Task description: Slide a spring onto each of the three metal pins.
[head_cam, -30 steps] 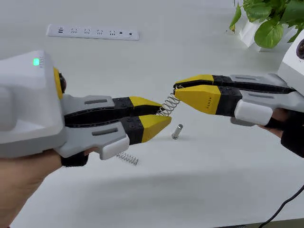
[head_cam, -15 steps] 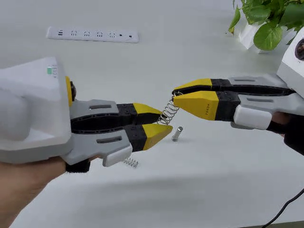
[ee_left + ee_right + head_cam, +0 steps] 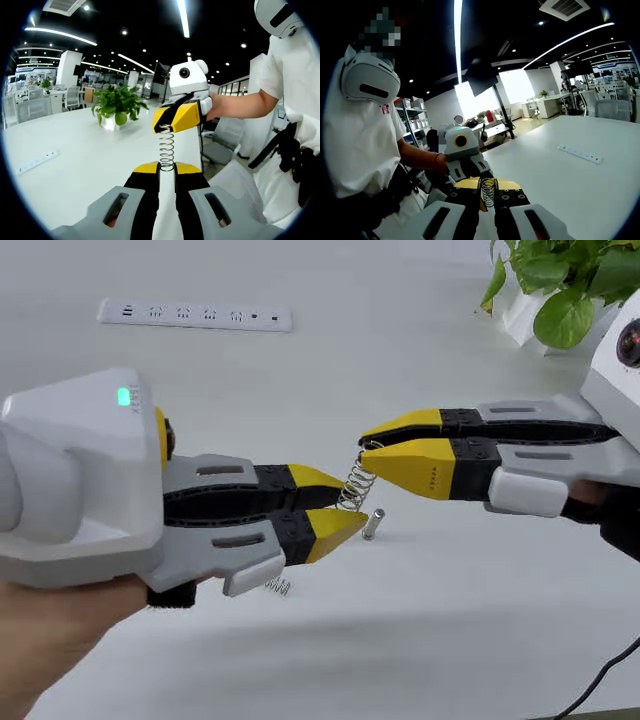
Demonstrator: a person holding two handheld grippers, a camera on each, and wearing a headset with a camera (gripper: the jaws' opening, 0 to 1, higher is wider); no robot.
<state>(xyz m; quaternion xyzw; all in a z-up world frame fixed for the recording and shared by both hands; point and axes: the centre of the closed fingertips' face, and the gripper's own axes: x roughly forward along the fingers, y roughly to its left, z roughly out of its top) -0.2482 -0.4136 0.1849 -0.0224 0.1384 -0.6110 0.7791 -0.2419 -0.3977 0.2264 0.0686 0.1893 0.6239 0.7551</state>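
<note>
1. Left gripper (image 3: 354, 502): the jaws are drawn together on the lower end of the thin coiled steel spring (image 3: 356, 483). In the left gripper view, the spring (image 3: 166, 147) rises from the narrow gap between the two yellow tips.

2. Right gripper (image 3: 364, 443): the jaws are pinched on the upper end of the same spring. The tips point towards the left gripper and sit slightly higher than it. In the left gripper view, the right gripper (image 3: 167, 125) caps the top of the spring.

3. Spring position: the spring is off the work surface, stretched at a slant between the two sets of tips. In the right gripper view it is seen almost end-on (image 3: 488, 192), between that gripper's own tips. Whether anything sits inside the coil cannot be determined.

4. Short silver metal pin (image 3: 373, 523): it lies on its side on the white tabletop (image 3: 430, 620), just below the held spring and beside the lower tip of the left gripper. No spring is fitted on it.

5. Second small wire spring (image 3: 277, 586): it lies on the tabletop, partly hidden under the left gripper's body.

6. Surroundings: a white power strip (image 3: 195, 313) lies at the far edge of the tabletop. A green leafy plant (image 3: 560, 280) stands at the far right corner.
</note>
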